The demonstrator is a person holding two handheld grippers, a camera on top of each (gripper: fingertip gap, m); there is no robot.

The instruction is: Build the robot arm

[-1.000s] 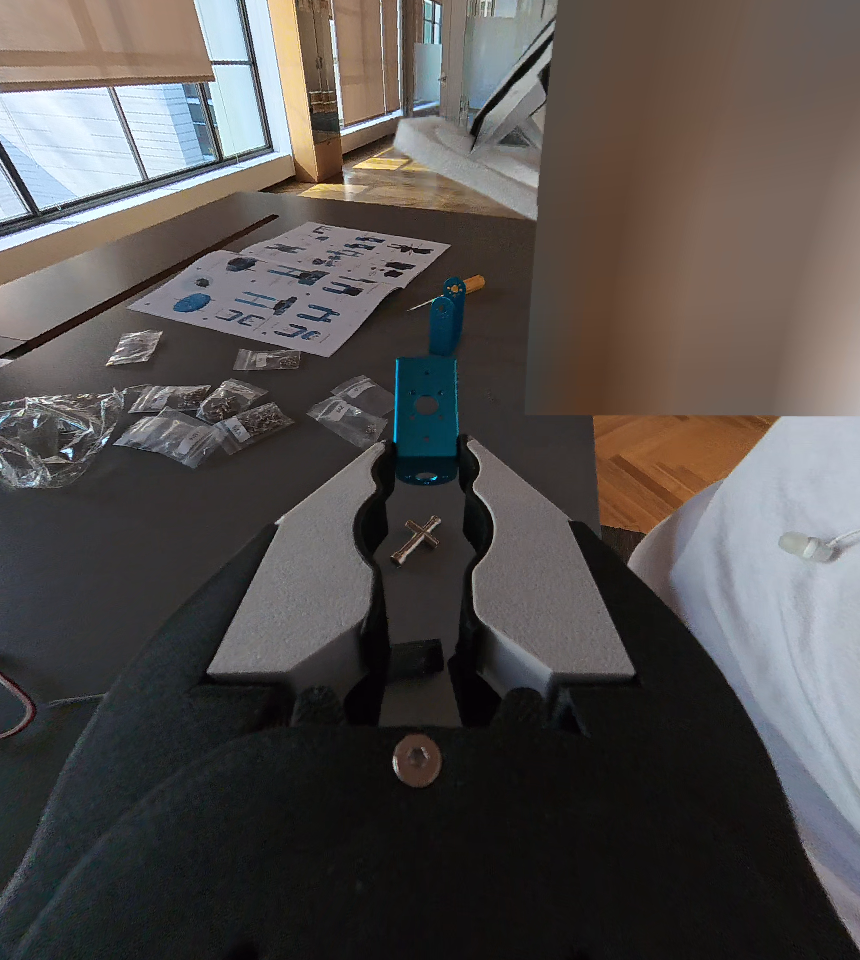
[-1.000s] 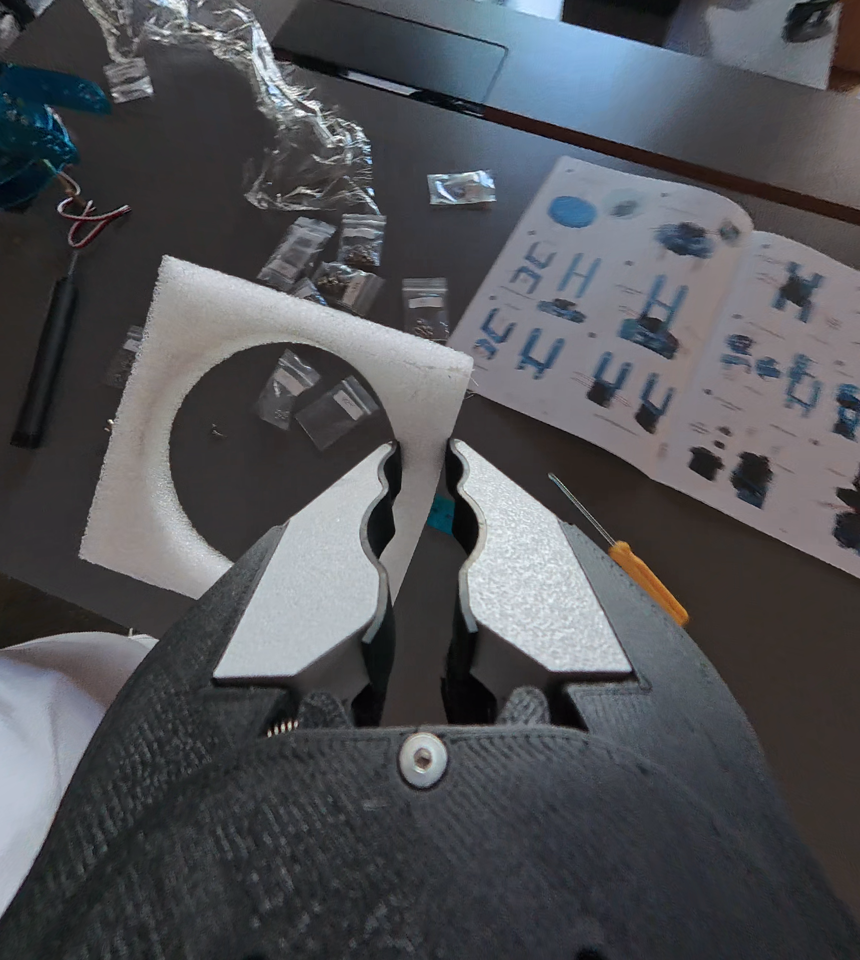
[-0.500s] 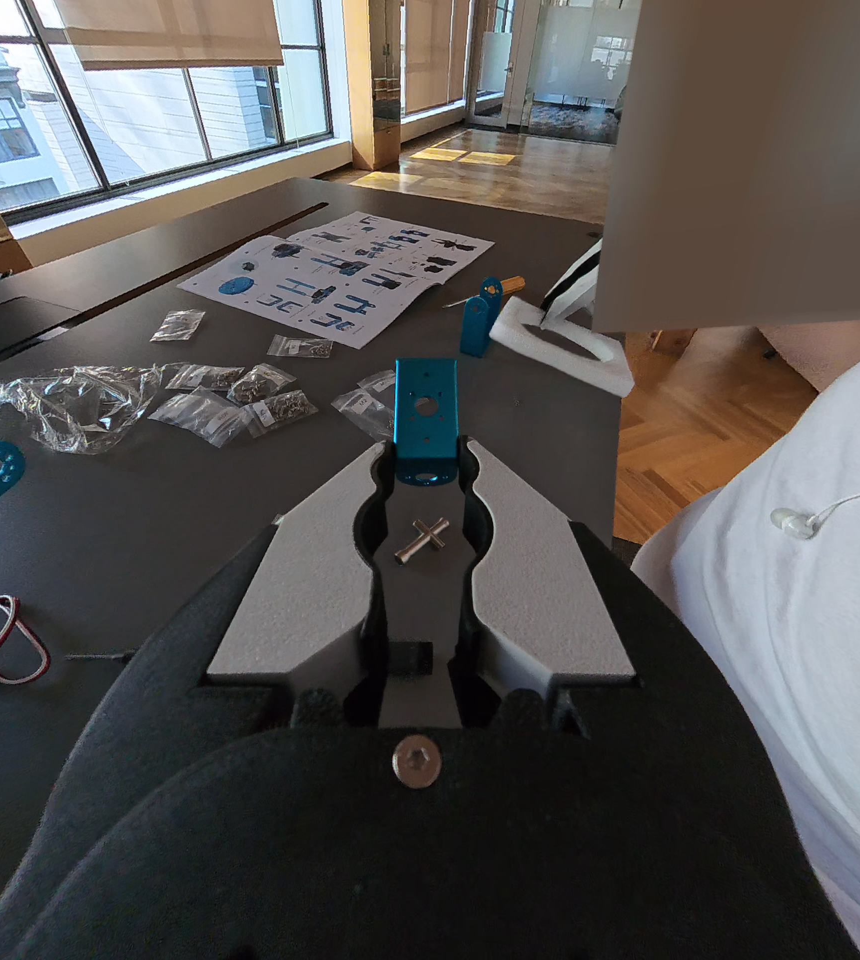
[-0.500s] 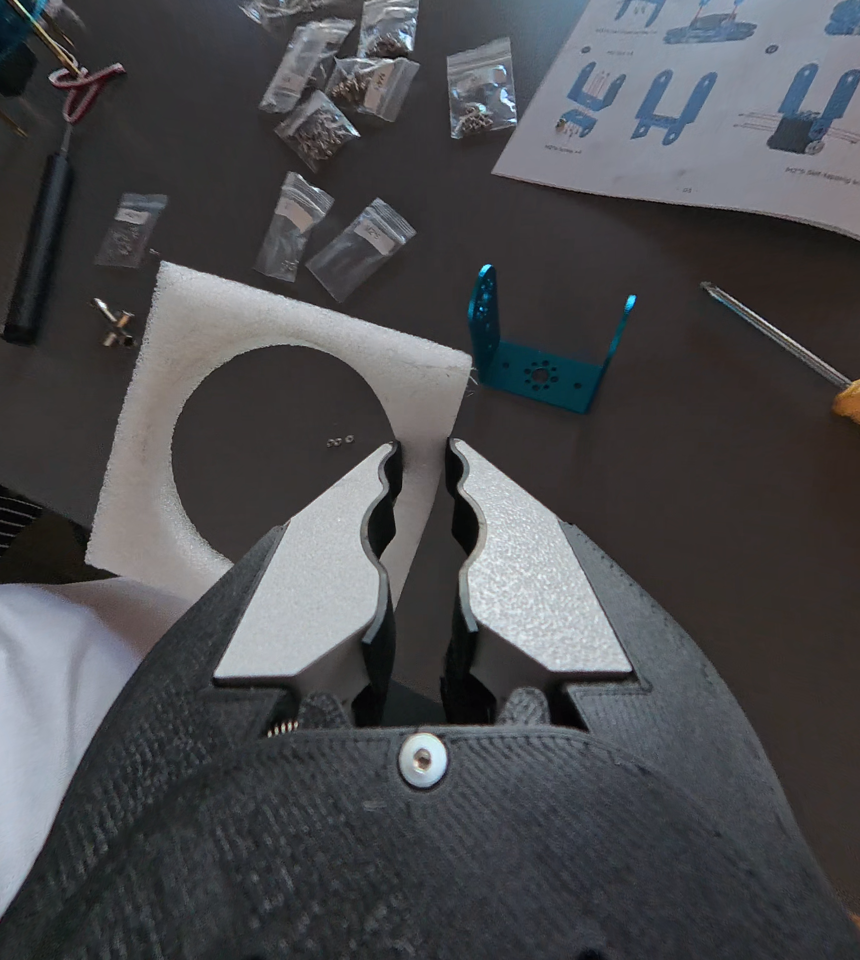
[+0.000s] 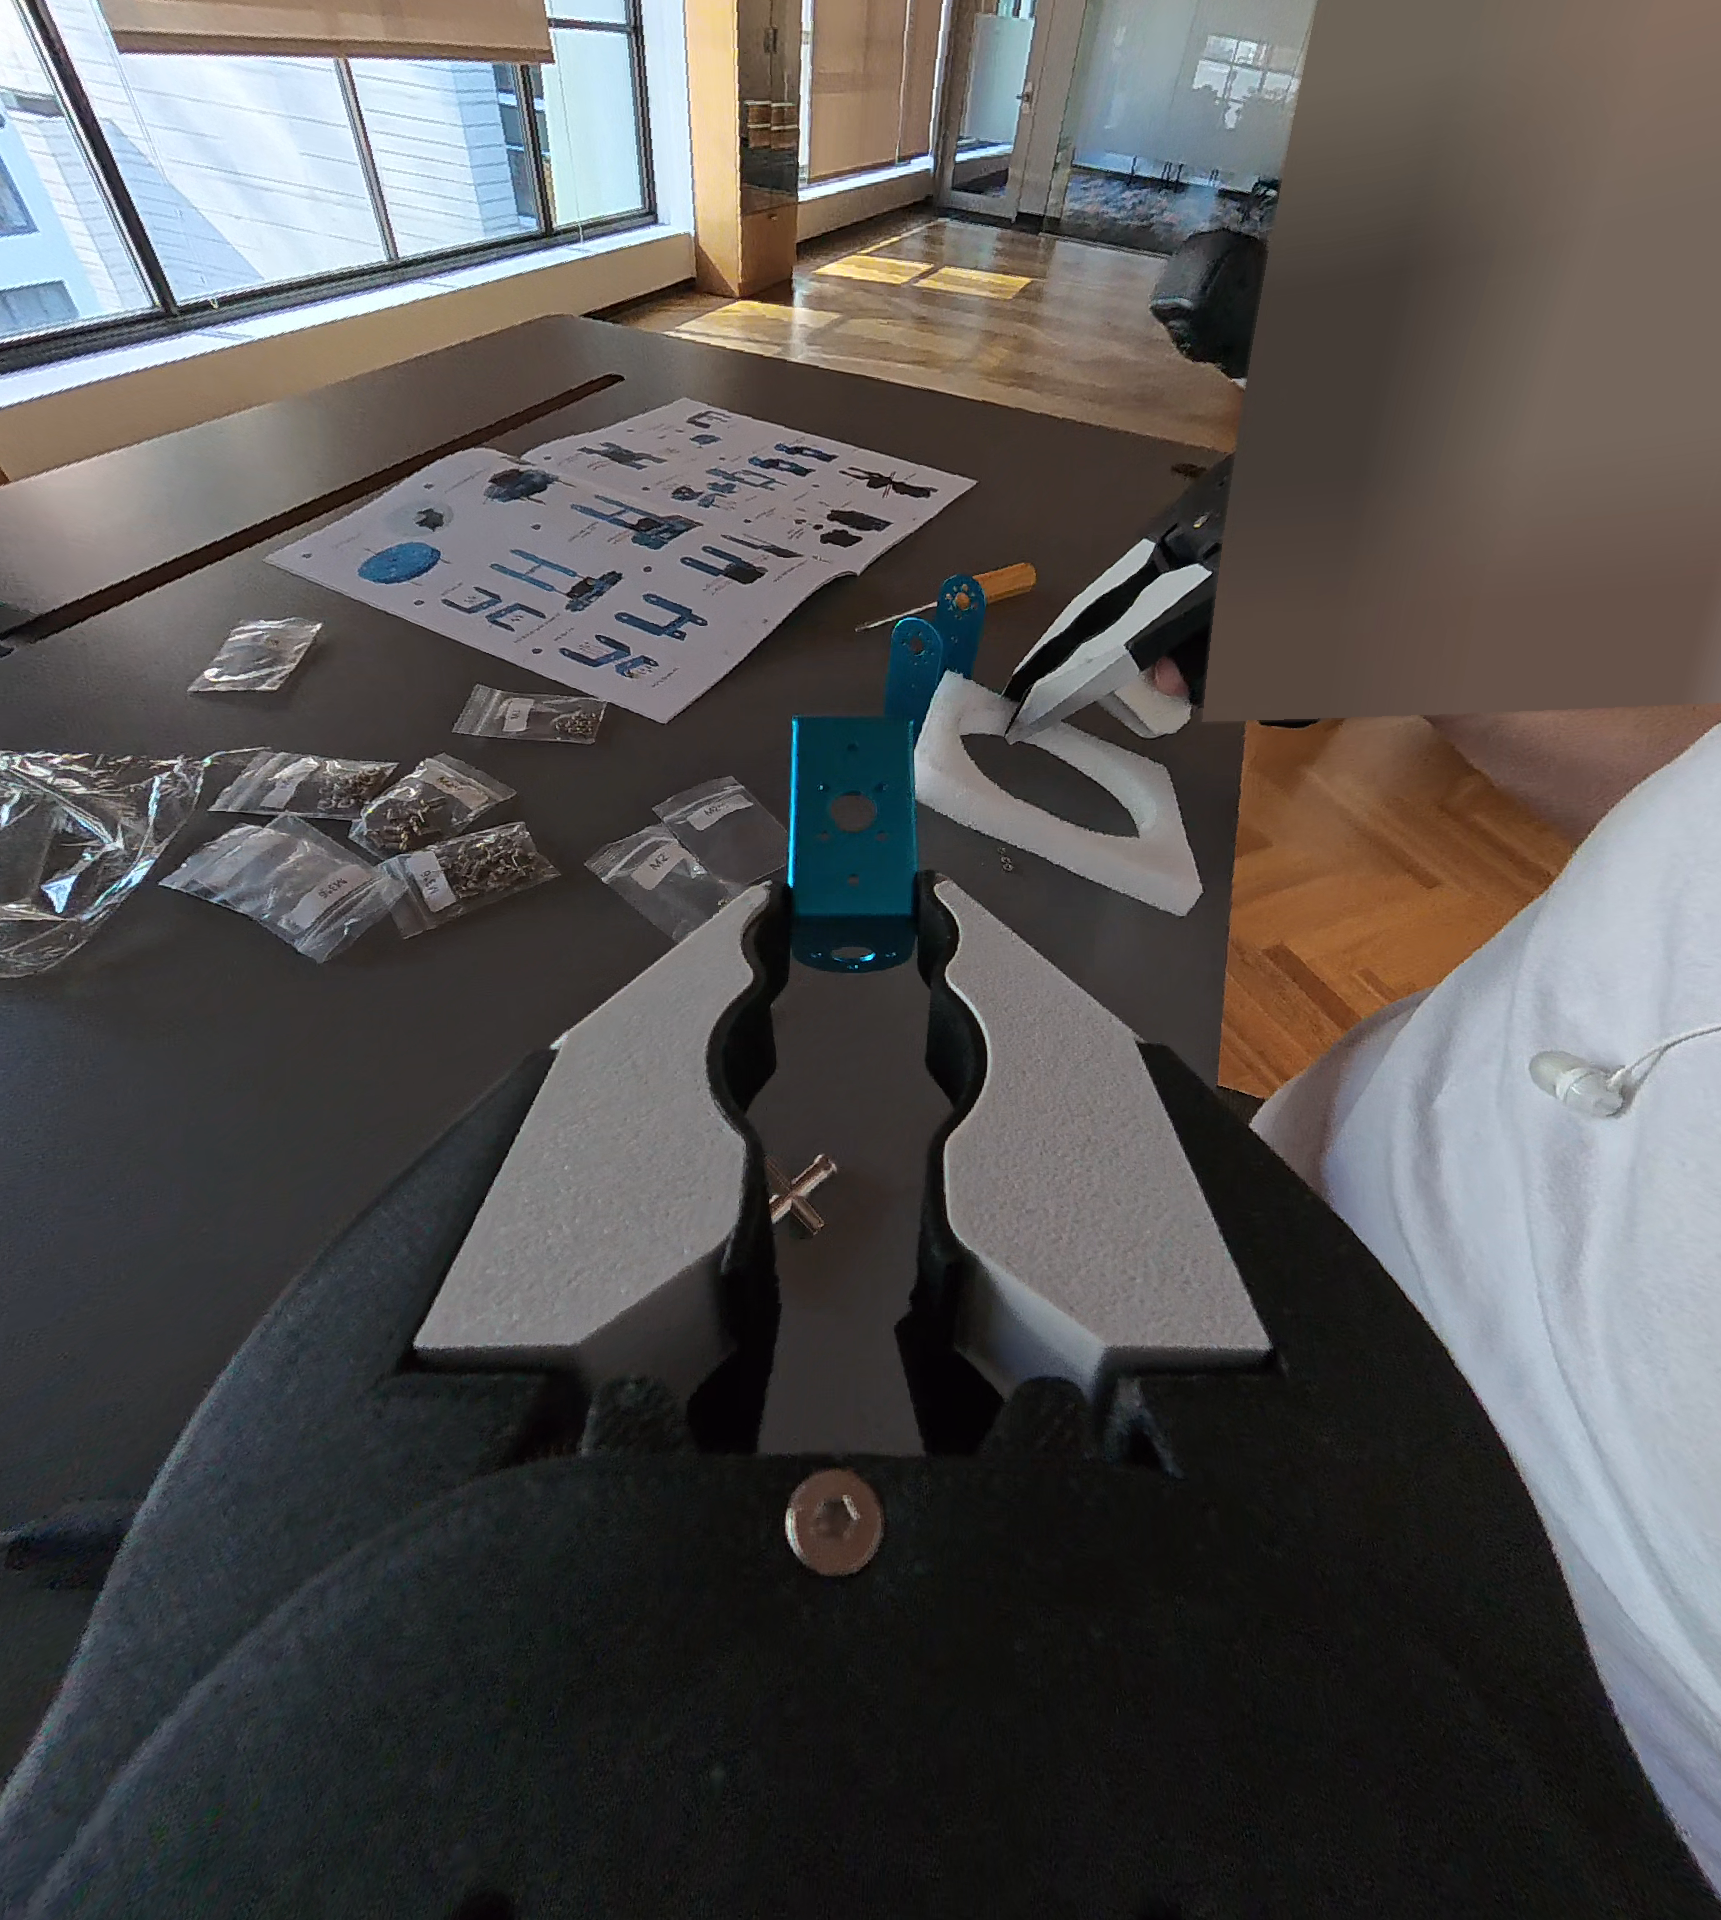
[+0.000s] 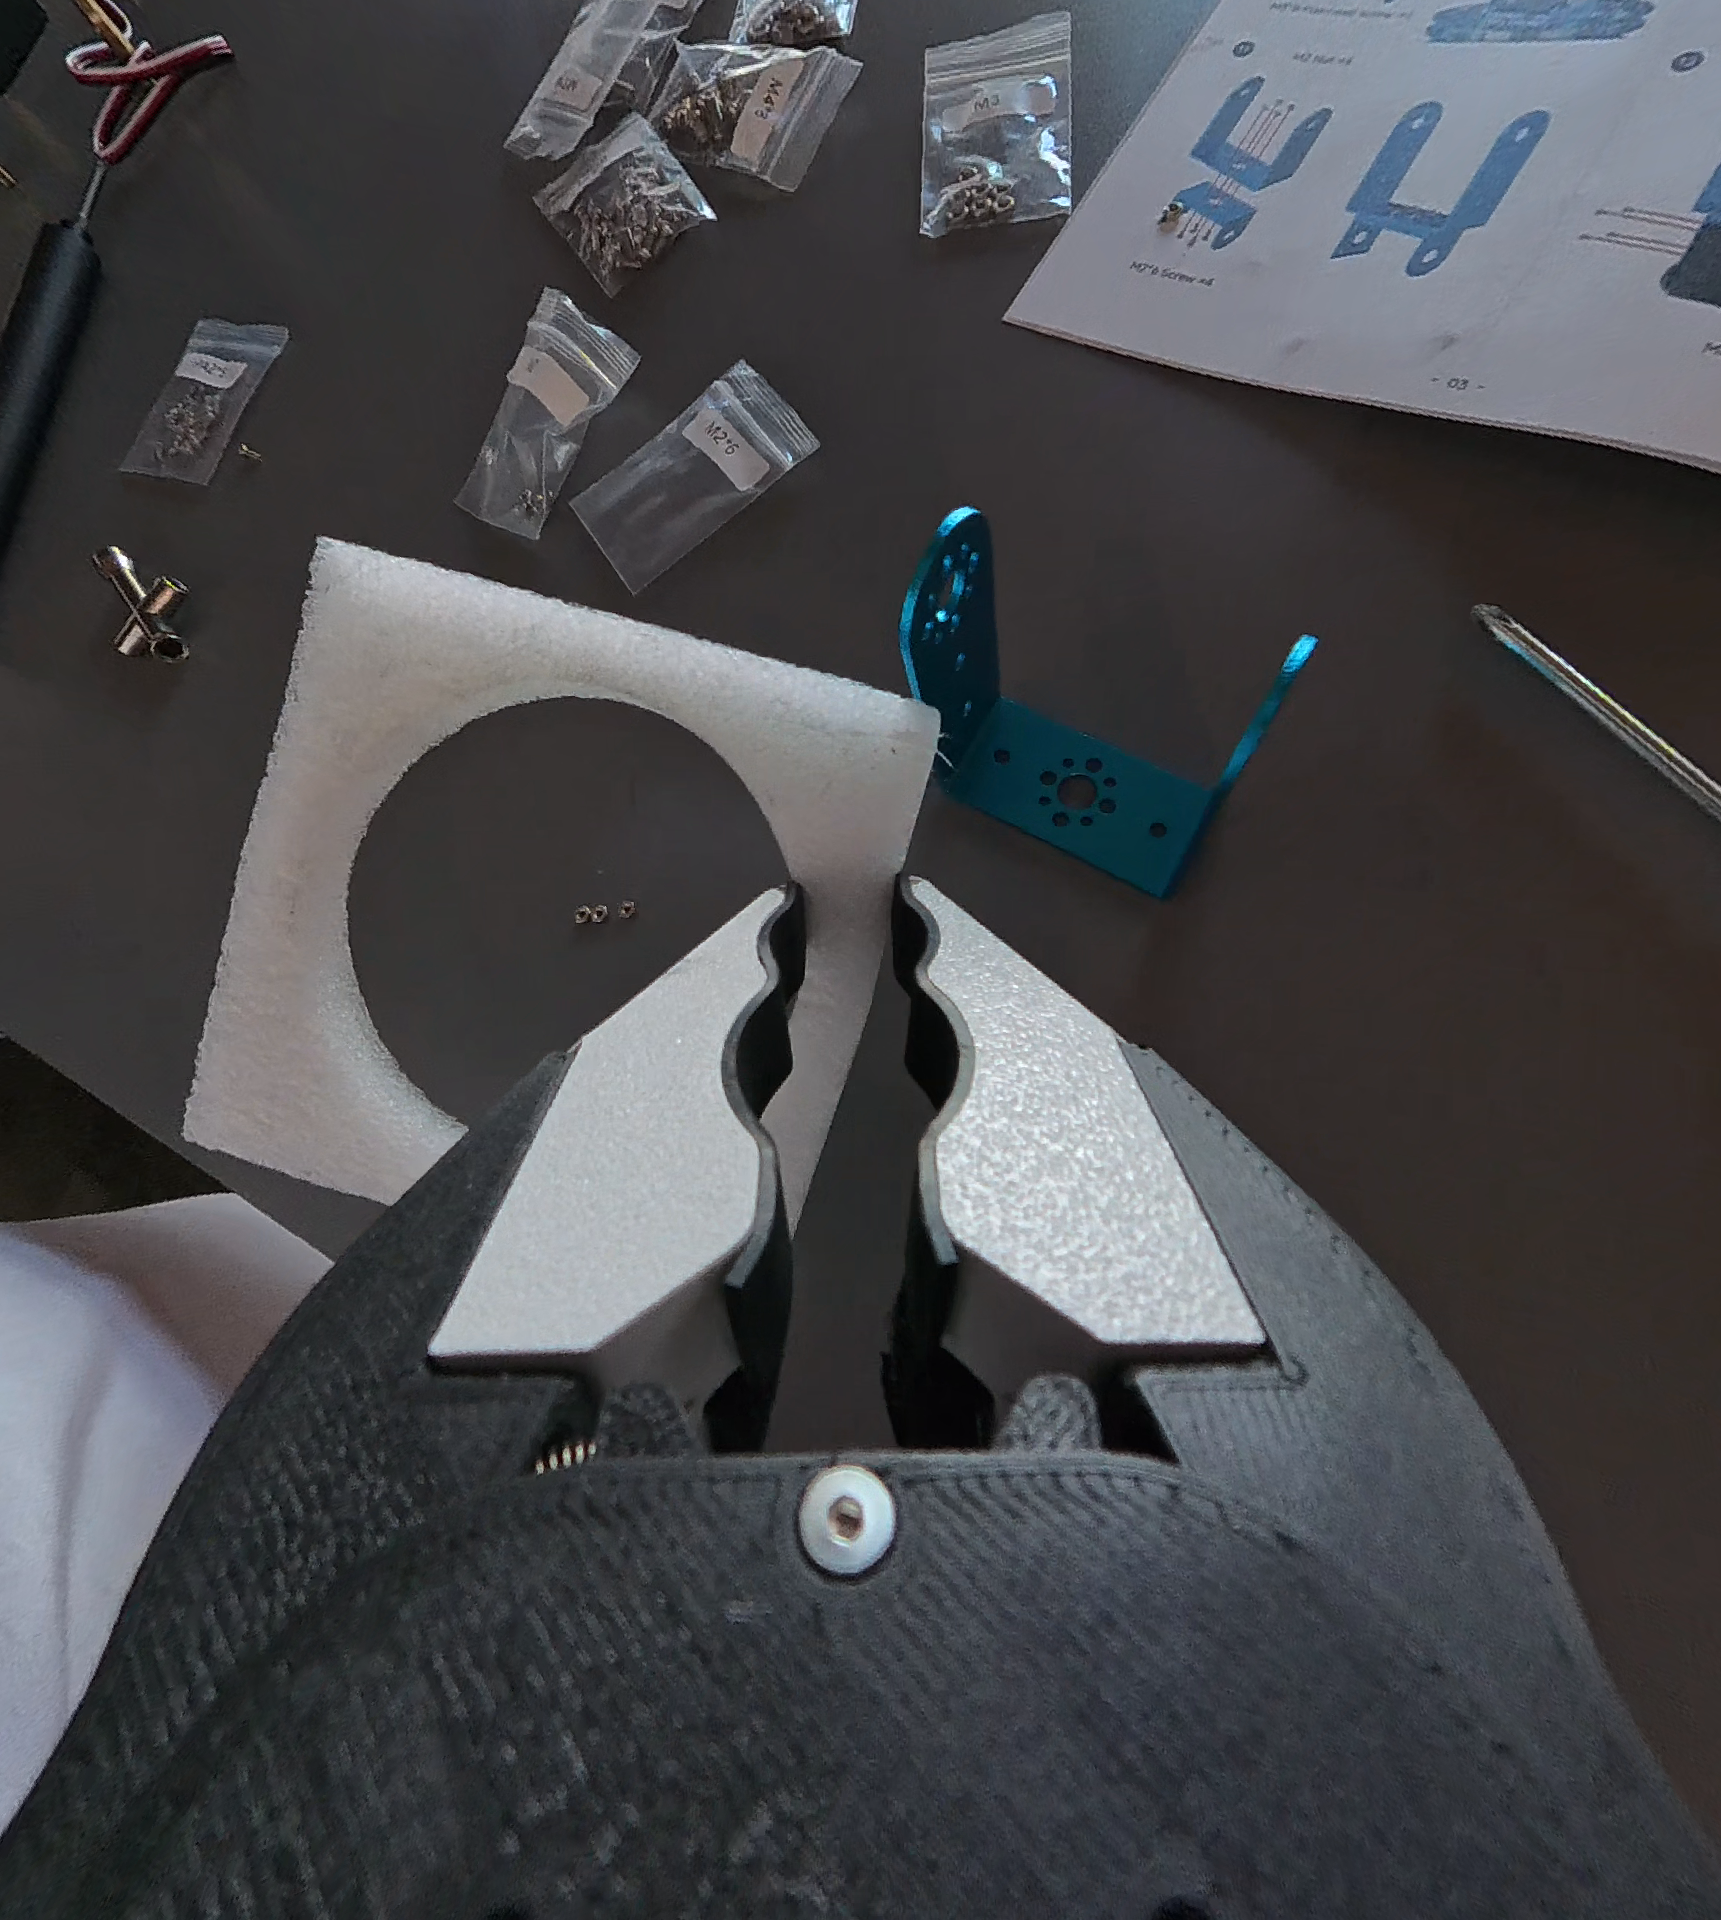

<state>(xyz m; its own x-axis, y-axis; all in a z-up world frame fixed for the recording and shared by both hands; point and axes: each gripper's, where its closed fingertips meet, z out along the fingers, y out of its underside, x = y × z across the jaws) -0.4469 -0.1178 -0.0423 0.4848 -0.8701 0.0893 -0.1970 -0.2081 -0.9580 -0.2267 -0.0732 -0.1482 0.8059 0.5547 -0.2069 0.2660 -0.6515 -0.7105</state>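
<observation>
My left gripper (image 5: pixel 854 902) stays clamped on the upright blue bracket plate (image 5: pixel 851 831); the small cross wrench (image 5: pixel 800 1195) now shows farther back between its fingers. My right gripper (image 6: pixel 843 902) still pinches the corner of the white foam frame (image 6: pixel 565 665), which has come down flat on the dark table (image 6: pixel 1355 1039), just beside the blue U-bracket (image 6: pixel 1074 774).

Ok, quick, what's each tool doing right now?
Left tool: closed on the blue bracket plate, held upright.
Right tool: closed on a corner of the white foam frame.
</observation>
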